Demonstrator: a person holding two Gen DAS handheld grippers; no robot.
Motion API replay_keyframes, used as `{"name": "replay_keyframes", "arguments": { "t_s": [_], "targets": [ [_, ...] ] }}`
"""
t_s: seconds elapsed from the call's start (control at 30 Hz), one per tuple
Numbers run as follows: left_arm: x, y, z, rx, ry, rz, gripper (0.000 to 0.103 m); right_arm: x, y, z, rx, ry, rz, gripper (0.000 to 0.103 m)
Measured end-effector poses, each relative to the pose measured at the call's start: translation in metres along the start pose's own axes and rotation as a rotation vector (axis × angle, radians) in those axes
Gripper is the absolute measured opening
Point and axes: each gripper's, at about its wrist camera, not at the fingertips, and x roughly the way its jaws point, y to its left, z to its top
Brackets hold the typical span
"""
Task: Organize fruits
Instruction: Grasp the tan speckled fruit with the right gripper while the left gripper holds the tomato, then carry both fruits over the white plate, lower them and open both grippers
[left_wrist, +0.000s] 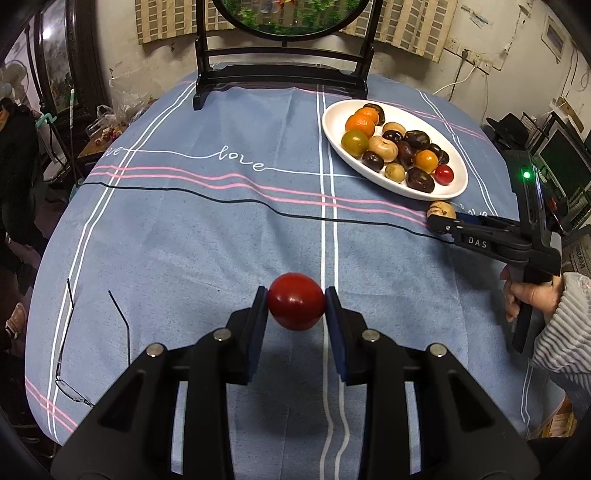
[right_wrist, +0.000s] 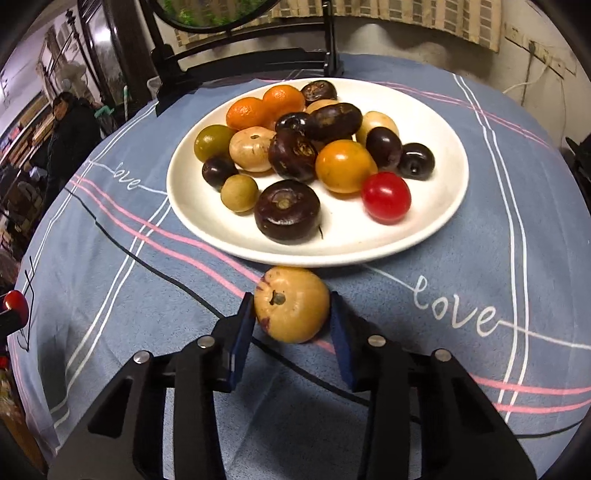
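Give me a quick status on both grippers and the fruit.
Left gripper shut on red tomato. Right gripper shut on tan fruit, just short of plate. Path clear.

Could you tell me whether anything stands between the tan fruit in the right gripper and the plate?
Nothing visible does. The right gripper holds the tan fruit just short of the plate rim; only bare tablecloth lies between, and the near plate area is free.
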Motion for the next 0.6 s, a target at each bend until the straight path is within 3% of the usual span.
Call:
{"name": "replay_keyframes", "arguments": {
  "t_s": [0.37, 0.6],
  "targets": [
    [-0.007, -0.008, 0.013, 0.023, -0.042, -0.034, 0.031, -0.059, 0.0, -0.039, 0.107, -0.064, 0.087, 0.039],
    [-0.018, -0.021, 0.024, 0.055, -0.083, -0.046, 0.031, -0.106, 0.001, -0.064, 0.136, -0.121, 0.091, 0.039]
  ]
}}
